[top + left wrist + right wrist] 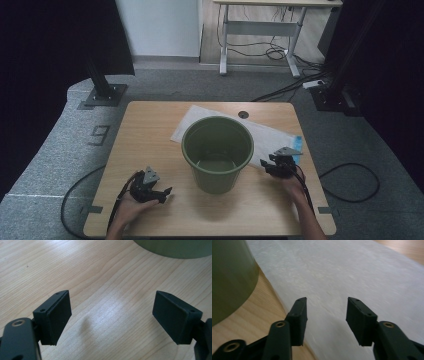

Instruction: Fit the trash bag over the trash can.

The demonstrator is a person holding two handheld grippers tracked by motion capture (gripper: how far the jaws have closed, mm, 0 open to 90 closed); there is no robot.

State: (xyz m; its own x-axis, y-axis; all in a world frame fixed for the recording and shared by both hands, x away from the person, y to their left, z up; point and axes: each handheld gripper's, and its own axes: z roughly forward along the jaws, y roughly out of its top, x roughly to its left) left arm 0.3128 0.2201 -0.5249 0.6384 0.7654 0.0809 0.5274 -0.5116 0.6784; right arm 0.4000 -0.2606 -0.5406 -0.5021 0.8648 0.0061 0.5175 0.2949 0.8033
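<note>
High view: green bucket (pixel 218 152) stands upright at frame centre on the bench (pixel 150 125), on a white sheet (pixel 270 135). Left hand-held gripper (pixel 162 192), lower left, released, nothing between jaws. Right hand-held gripper (pixel 266 163), right of bucket over the sheet's edge, released, empty.

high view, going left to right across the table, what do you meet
left gripper → green bucket → right gripper, with the white sheet lying behind the bucket on the wooden table
</note>
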